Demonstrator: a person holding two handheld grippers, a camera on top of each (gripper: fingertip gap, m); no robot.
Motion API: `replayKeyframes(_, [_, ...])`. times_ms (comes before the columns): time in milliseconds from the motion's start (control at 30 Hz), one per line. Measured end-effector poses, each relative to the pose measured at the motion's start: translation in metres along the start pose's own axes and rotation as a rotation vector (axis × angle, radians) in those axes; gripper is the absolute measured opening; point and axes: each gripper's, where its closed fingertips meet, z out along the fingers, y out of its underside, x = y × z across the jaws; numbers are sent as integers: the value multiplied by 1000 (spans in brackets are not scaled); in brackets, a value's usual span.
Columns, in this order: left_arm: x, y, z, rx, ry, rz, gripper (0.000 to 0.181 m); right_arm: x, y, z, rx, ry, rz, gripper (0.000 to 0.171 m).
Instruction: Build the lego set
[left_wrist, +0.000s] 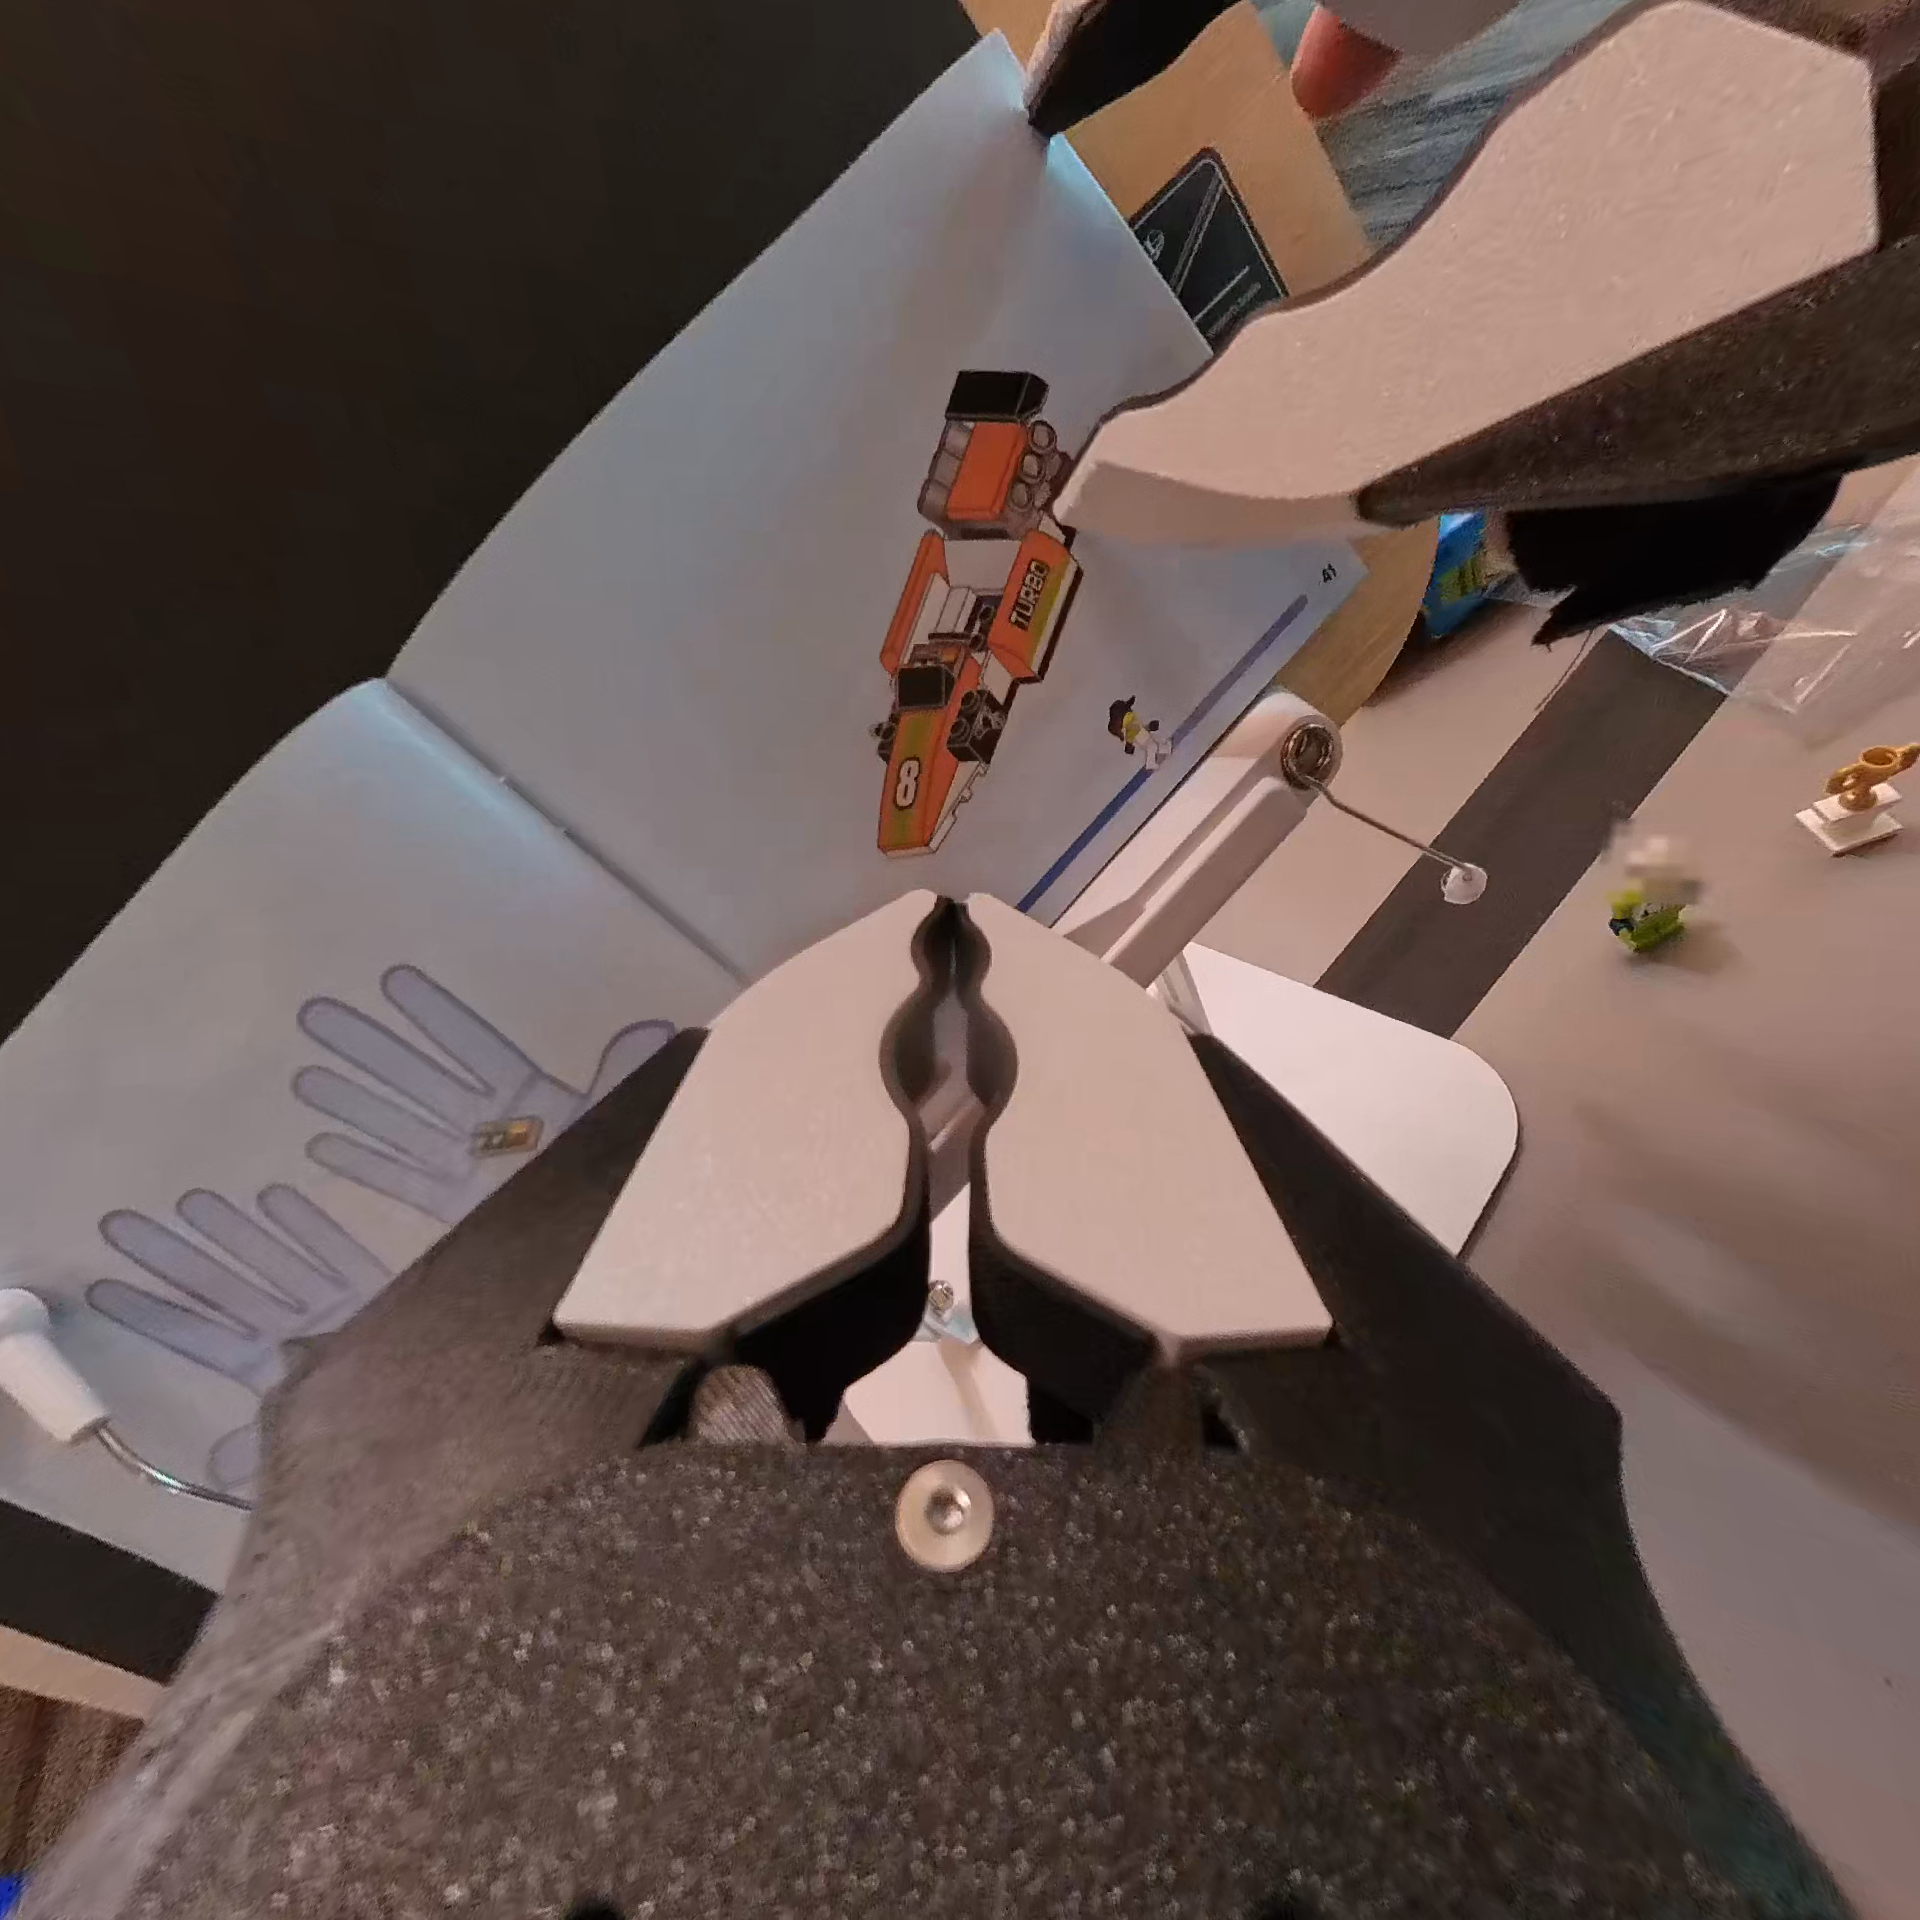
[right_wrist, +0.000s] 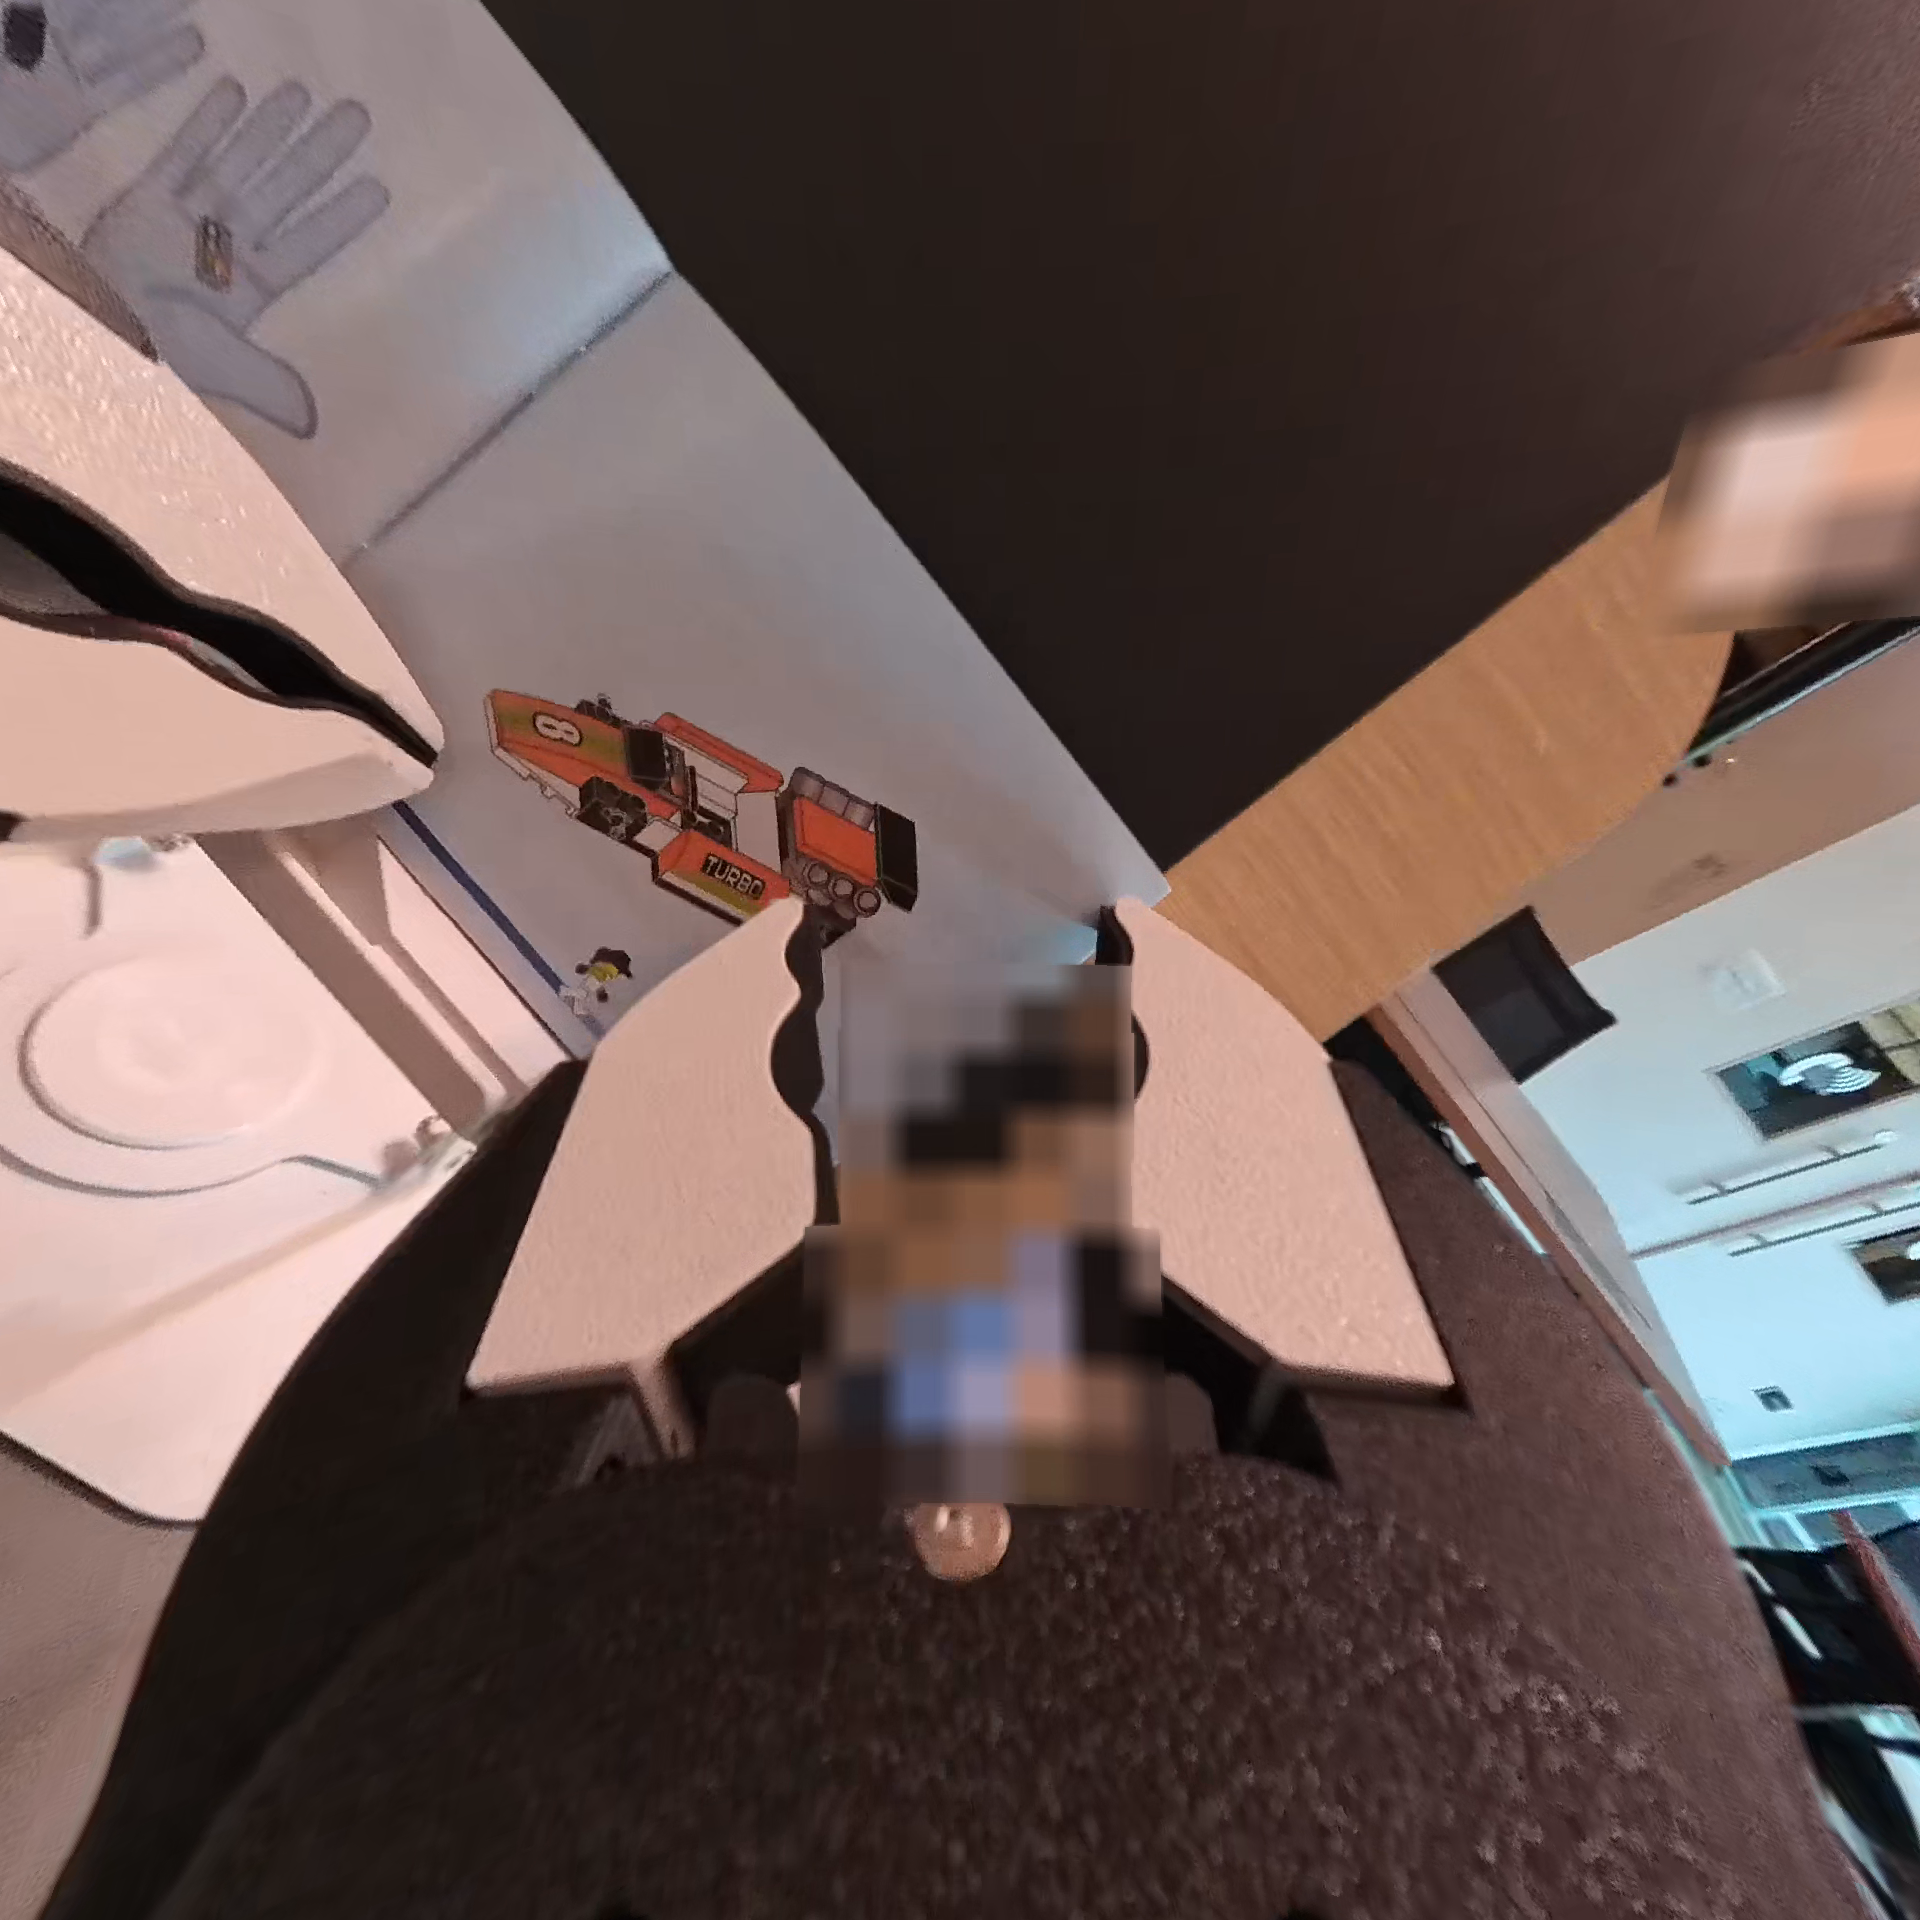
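On the grey counter (left_wrist: 1714, 1195) an instruction booklet (left_wrist: 644, 748) stands propped. The left gripper (left_wrist: 948, 909) is clenched at its lower edge; whether it grips paper is hidden. The right gripper (right_wrist: 951, 914), fingers released, reaches the booklet's top corner. A small blurred figure (left_wrist: 1652, 904) stands right of the booklet.

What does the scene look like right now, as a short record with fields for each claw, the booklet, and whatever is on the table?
left claw: left claw shut, nothing visible between its tips, pointing at the booklet
right claw: right claw open, close to the page's far edge
booklet: instruction booklet open on a white stand, page shows an orange race car drawing
table items: gold trophy, lime green minifigure, clear plastic bag
build progress: no real bricks in either claw
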Motion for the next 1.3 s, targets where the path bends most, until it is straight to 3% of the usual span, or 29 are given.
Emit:
replayKeyframes(367, [0,2,-3,57,16,12,0,3,-7,4,5,38,7,51])
replayKeyframes(433, [0,1,-4,60,24,6,0,0,-6,4,11,44,6,45])
replayKeyframes(600, [-3,0,-8,74,29,-18,0,-16,-7,3,29,48,-31,12])
replayKeyframes(733, [-10,-3,-16,102,40,-78,2,-21,-10,-2,66,92,-52,4])
replayKeyframes(833, [-6,-16,-22,162,134,-188,8,-24,-14,-9,112,120,-82,5])
replayKeyframes(1067, [4,-61,-35,291,474,-646,30,-38,-28,-26,183,150,-281,5])
replayKeyframes(1133, [1,-65,-32,288,505,-745,28,-44,-30,-29,192,141,-316,5])
replayKeyframes(1233, [-2,-60,-26,254,499,-784,7,-51,-33,-34,207,118,-338,6])
replayKeyframes(1300, [-5,-57,-28,256,506,-815,3,-54,-36,-40,230,74,-300,10])
